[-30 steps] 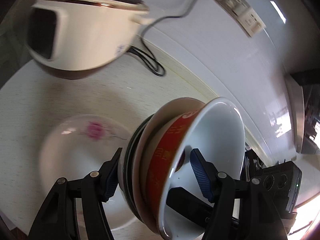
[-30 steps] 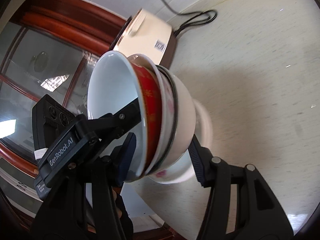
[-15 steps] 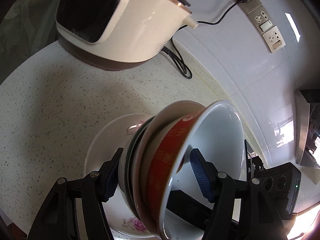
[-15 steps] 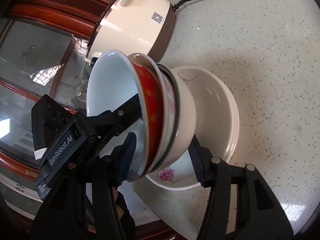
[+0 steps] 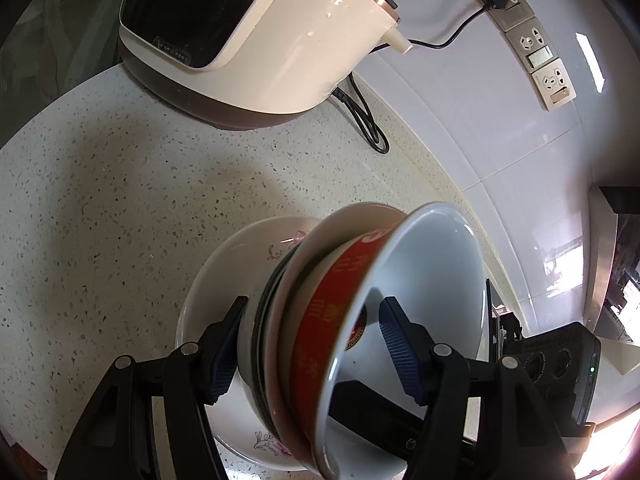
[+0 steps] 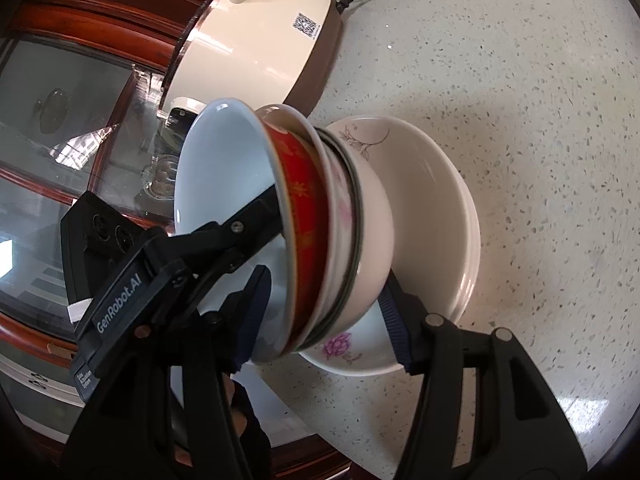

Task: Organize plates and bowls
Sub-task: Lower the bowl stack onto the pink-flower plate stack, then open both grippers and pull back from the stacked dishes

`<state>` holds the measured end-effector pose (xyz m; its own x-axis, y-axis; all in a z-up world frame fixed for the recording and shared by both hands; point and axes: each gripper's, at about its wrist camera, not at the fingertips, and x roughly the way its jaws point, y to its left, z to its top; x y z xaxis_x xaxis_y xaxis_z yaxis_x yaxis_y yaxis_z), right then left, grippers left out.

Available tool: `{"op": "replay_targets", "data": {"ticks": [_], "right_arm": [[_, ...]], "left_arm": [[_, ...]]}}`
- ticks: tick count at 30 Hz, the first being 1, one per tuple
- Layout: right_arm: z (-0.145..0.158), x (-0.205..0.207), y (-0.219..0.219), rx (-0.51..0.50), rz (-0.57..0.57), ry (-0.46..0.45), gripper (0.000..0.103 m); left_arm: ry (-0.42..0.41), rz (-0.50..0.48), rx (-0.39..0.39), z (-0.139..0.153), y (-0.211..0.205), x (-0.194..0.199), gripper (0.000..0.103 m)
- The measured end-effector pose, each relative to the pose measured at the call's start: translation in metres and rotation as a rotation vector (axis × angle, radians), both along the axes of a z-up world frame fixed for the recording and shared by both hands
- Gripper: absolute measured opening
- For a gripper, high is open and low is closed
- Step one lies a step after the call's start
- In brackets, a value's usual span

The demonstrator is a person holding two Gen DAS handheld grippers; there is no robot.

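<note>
A tilted stack of nested bowls (image 5: 340, 344) is clamped by the left gripper (image 5: 312, 348), one finger inside the innermost white bowl and one against the outermost. The same stack of nested bowls (image 6: 320, 232) is pinched likewise by the right gripper (image 6: 324, 316). Directly beyond the fingers, floral plates (image 6: 436, 216) are stacked on the speckled counter (image 5: 120, 208). Farther ahead, a cream rice cooker (image 5: 256, 40) is plugged into wall sockets (image 5: 532, 44).
</note>
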<state>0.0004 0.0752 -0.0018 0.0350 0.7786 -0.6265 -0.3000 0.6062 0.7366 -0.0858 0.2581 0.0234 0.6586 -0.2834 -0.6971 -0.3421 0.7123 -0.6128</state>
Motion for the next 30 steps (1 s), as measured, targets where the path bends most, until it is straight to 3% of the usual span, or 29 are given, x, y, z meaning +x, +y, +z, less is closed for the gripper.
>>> {"op": "replay_targets", "data": {"ticks": [3,11,16,19,24,30], "right_arm": [[0.003,0.000,0.003,-0.012,0.014,0.009,0.065],[0.014,0.006,0.014,-0.111,0.034,0.009,0.069],[0.035,0.009,0.015,-0.204,0.025,-0.100,0.070],[0.048,0.007,0.009,-0.233,-0.001,-0.194,0.073],[0.054,0.008,-0.016,-0.111,-0.050,-0.206,0.074],[0.044,0.002,-0.041,-0.016,-0.107,-0.237,0.078]], "left_arm": [[-0.018,0.016,0.029,0.007,0.004,-0.004,0.065],[-0.022,0.036,0.016,0.011,0.013,-0.006,0.067],[-0.033,0.040,0.001,0.010,0.015,-0.006,0.068],[-0.031,0.048,0.037,0.016,0.013,-0.006,0.068],[-0.047,0.047,0.059,0.023,0.013,-0.009,0.069],[-0.072,0.065,0.193,0.032,0.002,-0.011,0.079]]}}
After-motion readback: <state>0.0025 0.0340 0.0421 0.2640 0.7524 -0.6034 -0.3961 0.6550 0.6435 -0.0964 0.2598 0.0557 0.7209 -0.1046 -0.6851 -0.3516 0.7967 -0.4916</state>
